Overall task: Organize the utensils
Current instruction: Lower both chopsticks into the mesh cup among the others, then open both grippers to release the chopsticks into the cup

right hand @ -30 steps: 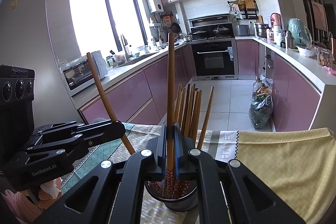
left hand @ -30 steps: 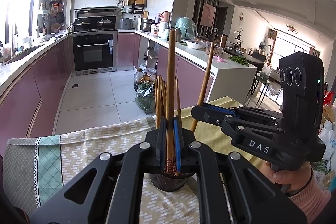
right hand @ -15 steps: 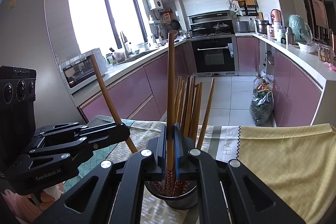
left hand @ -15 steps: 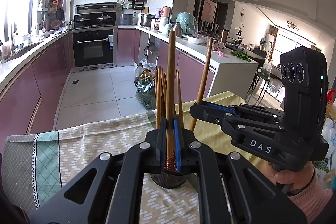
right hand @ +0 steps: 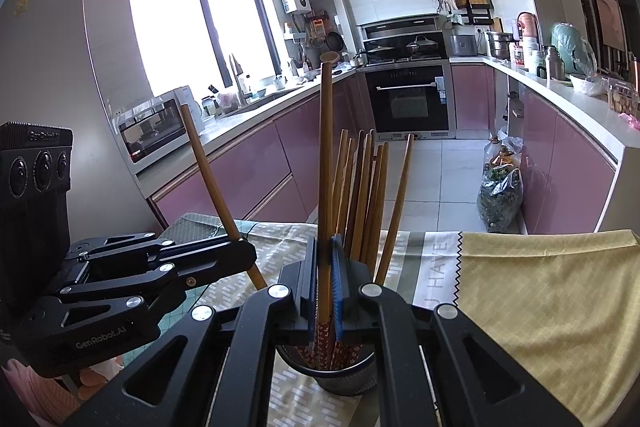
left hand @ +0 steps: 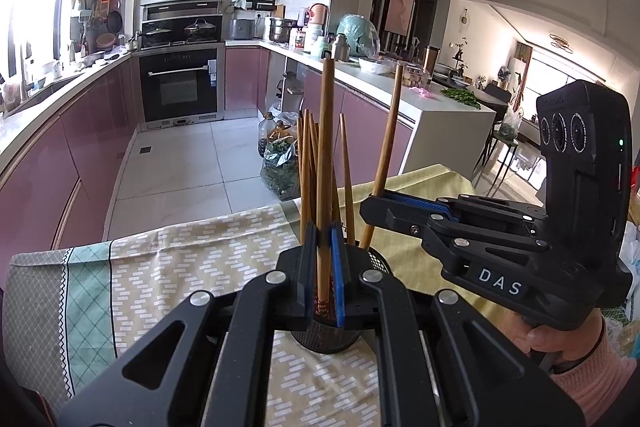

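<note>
The left gripper (left hand: pixel 324 267) is closed on a single wooden chopstick (left hand: pixel 325 155), which stands nearly upright between its blue-lined pads, its patterned lower end inside the black mesh holder (left hand: pixel 325 337) directly beneath. The right gripper (right hand: pixel 325 279) is likewise clamped on a second chopstick (right hand: pixel 325 167), upright, with its lower end dipping into the same holder (right hand: pixel 344 379). In the left wrist view the right gripper (left hand: pixel 370 209) enters from the right with its chopstick (left hand: pixel 387 143) leaning slightly rightward at the top; a hand (left hand: pixel 560 337) in a pink sleeve grasps its handle. In the right wrist view the left gripper (right hand: pixel 240 255) enters from the left, its chopstick (right hand: pixel 212 179) tilting up and to the left. A bundle of further chopsticks (right hand: pixel 366 195) stands loosely in the holder, fanning toward the rear. The holder rests on a patterned tablecloth (left hand: pixel 192 267), beige with a green lattice border on one side and yellow (right hand: pixel 540 291) on the other. Beyond the table lie pink kitchen cabinets (right hand: pixel 248 179), a built-in oven (left hand: pixel 180 87) and a bag of greens (right hand: pixel 500 199) on the tiled floor.
</note>
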The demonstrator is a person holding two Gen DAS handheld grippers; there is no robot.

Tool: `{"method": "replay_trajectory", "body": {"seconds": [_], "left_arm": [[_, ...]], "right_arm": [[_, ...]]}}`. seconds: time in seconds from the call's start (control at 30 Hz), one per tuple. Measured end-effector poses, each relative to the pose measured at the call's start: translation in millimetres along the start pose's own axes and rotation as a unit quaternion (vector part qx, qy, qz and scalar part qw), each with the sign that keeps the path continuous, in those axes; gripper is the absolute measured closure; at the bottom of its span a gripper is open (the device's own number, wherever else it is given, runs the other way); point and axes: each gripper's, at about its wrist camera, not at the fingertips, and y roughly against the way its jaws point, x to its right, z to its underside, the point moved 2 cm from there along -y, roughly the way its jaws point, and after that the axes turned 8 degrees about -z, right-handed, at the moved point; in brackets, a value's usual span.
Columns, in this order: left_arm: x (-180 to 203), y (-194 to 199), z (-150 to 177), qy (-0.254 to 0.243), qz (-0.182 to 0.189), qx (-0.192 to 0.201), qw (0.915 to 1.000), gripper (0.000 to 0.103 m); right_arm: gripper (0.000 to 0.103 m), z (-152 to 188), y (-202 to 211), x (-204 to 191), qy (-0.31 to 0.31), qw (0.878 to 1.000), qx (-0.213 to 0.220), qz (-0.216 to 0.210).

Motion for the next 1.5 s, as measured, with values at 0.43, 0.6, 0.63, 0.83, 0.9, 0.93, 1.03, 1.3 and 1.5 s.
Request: {"method": "replay_trajectory", "body": {"seconds": [0.43, 0.6, 0.63, 0.83, 0.9, 0.93, 1.03, 1.3, 1.5], "left_arm": [[3.5, -19.1, 3.7, -0.012, -0.002, -0.028, 0.9995, 0.095], [2.3, -30.4, 5.0, -0.007, -0.002, -0.04, 0.9992, 0.095], [1.7, -31.9, 6.0, -0.007, -0.001, -0.042, 0.9991, 0.095], [1.7, -44.6, 10.6, -0.002, 0.0, -0.056, 0.9984, 0.095], [1.3, -47.2, 13.1, 0.001, 0.001, -0.06, 0.9982, 0.095], [0.8, -47.7, 14.3, 0.002, 0.0, -0.061, 0.9981, 0.095], [-2.1, -44.0, 17.6, 0.005, -0.003, -0.054, 0.9985, 0.095], [-10.0, -18.1, 30.8, 0.012, -0.041, -0.016, 0.999, 0.063], [-25.0, 14.1, 46.8, 0.022, -0.099, 0.026, 0.9945, 0.017]], "right_arm": [[0.097, 9.0, -15.3, 2.3, -0.003, 1.0, -0.023, 0.001], [0.097, 11.1, -23.3, 3.3, -0.008, 0.999, -0.032, 0.0], [0.097, 11.0, -24.1, 4.5, -0.011, 0.999, -0.033, -0.001], [0.095, 15.6, -30.9, 13.5, -0.033, 0.999, -0.042, -0.002], [0.094, 16.8, -31.6, 16.1, -0.039, 0.998, -0.042, -0.001], [0.094, 17.8, -31.9, 16.9, -0.041, 0.998, -0.043, -0.001], [0.092, 20.3, -28.6, 14.6, -0.037, 0.998, -0.042, -0.002], [0.064, 24.6, -5.5, 4.7, -0.018, 1.0, -0.017, 0.007], [0.026, 36.3, 11.9, -5.8, 0.004, 0.999, 0.006, 0.033]]}}
